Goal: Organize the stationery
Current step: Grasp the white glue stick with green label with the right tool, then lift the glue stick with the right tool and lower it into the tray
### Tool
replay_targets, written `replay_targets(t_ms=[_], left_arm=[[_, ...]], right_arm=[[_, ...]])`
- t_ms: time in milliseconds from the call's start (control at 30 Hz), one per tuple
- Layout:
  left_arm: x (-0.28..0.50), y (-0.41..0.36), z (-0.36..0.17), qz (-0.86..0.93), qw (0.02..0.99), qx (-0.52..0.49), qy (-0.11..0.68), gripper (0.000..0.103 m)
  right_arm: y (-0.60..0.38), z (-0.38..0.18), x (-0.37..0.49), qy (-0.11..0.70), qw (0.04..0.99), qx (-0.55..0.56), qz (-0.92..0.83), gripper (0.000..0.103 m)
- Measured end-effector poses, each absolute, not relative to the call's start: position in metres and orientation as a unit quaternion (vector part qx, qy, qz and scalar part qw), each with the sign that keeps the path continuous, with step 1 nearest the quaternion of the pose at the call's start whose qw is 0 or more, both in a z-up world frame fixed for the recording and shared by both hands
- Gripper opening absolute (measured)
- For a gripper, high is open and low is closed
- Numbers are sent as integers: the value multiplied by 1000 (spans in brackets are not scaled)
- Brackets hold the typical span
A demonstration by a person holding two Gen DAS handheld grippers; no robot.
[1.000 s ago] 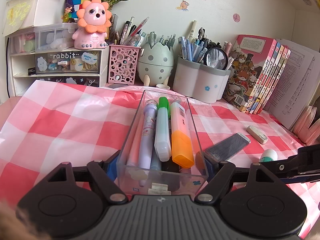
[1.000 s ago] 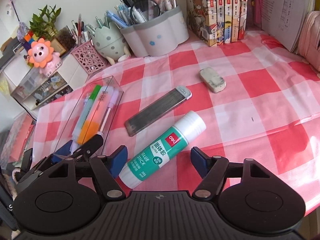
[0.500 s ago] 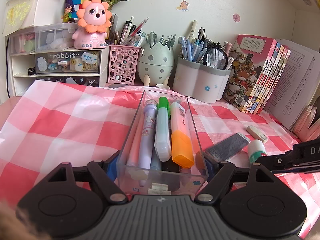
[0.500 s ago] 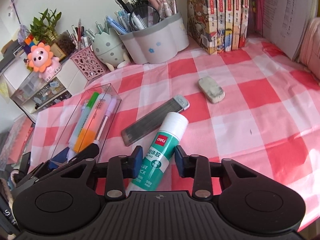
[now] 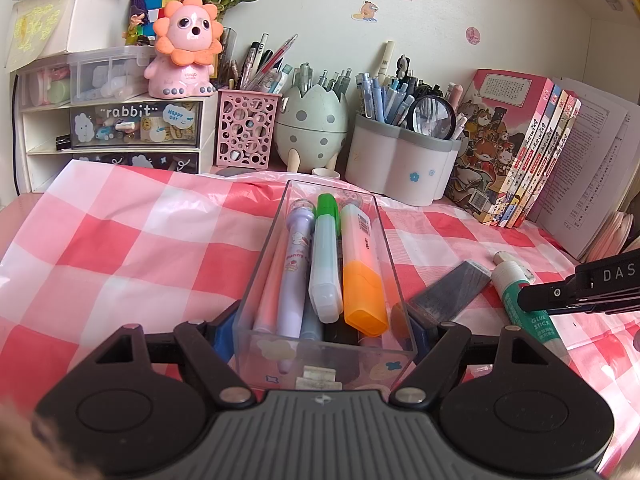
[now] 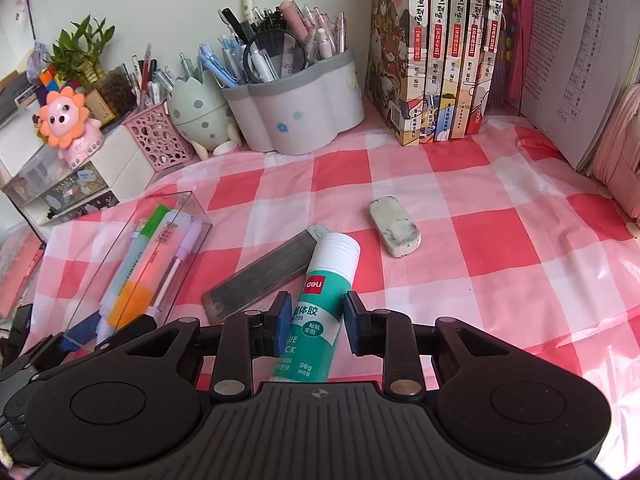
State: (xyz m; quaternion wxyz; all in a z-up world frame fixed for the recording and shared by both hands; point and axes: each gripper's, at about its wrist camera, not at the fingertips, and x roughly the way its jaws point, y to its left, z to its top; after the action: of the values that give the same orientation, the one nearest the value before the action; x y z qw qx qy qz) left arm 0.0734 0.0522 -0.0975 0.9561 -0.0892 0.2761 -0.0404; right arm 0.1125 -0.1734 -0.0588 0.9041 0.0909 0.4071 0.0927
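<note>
Glue stick [image 6: 326, 292] lies on the checked cloth [image 6: 500, 280] of the bench, cap pointing toward 12 o'clock in the right wrist view, between the blue pads of the right gripper [image 6: 318, 320]. Its jaws have just been closing and now clench the green body of the stick from both sides. A dark lead case [image 6: 260, 276] lies just beside the stick at its 10 o'clock, touching near the cap. An eraser [image 6: 395, 227] sits apart at 2 o'clock.

The left gripper [image 5: 320, 332] grasps the near end of a clear box [image 5: 296, 364], its jaws pressed against the two long walls. Inside the box lie an orange highlighter [image 5: 362, 276], a green-capped marker [image 5: 326, 256] and a purple pen [image 5: 296, 276], side by side. In the left wrist view the stick shows at 3 o'clock of the box, with the right gripper's black finger across it.

At 12 o'clock, against the wall, stands a grey pen holder [image 6: 296, 116], with books [image 6: 440, 52] at its 3 o'clock.
</note>
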Motion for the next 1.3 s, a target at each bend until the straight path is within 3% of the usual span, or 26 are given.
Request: replay_targets(t_ms=[133, 333, 500, 633, 1300], left_arm=[[73, 52, -98, -40, 956, -89, 276, 52], [73, 52, -97, -40, 956, -89, 276, 52], [73, 52, -97, -40, 956, -89, 276, 52], [73, 52, -97, -40, 956, -89, 276, 52], [73, 52, -97, -40, 956, -89, 276, 52]], right_arm=[[-171, -59, 115, 412, 902, 89, 90, 37], [-166, -62, 119, 419, 900, 86, 86, 41], [-165, -67, 122, 427, 896, 86, 80, 40], [-165, -68, 122, 427, 897, 89, 72, 33], [-163, -50, 114, 408, 899, 134, 90, 29]])
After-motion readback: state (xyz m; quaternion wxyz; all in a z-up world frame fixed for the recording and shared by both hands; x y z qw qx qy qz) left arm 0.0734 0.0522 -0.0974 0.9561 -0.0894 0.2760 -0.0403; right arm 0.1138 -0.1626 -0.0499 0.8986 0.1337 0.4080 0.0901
